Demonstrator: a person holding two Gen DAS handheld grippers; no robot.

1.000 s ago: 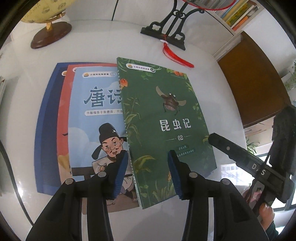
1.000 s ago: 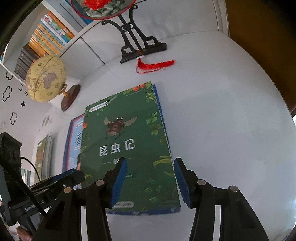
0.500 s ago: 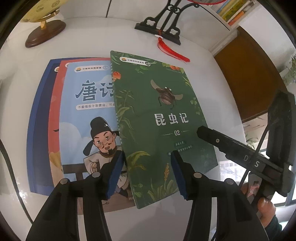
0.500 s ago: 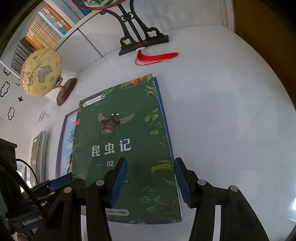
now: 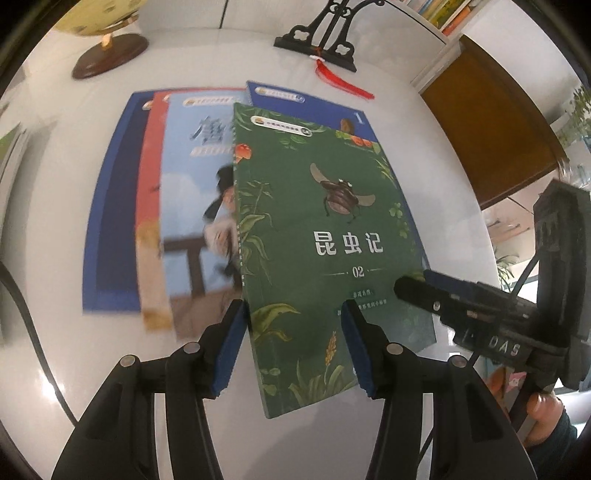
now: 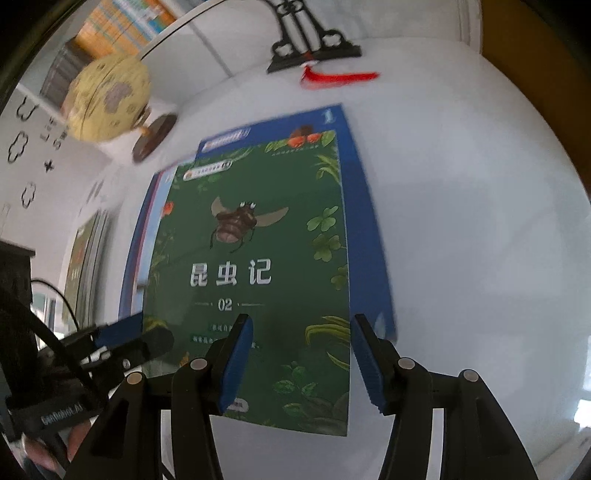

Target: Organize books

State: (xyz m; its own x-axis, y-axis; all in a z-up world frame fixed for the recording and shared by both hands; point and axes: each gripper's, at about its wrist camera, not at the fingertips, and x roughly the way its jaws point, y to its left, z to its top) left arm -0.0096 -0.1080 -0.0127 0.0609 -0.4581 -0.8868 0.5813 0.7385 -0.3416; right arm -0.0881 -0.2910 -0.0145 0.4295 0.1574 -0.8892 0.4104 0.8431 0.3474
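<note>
Left wrist: globe point(image 5: 99, 22), black stand point(image 5: 325, 40), red tassel point(image 5: 343, 83) behind books point(image 5: 314, 236).

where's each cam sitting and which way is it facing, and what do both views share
Left wrist: on the left gripper, looking steeply down over the table at the green insect book and fanned books; the right gripper and some fingers show at right.
Right wrist: on the right gripper, looking down at the same green book; the left gripper enters at left.
Shared: the green book, the blue book beneath, globe, black stand, red tassel.
</note>
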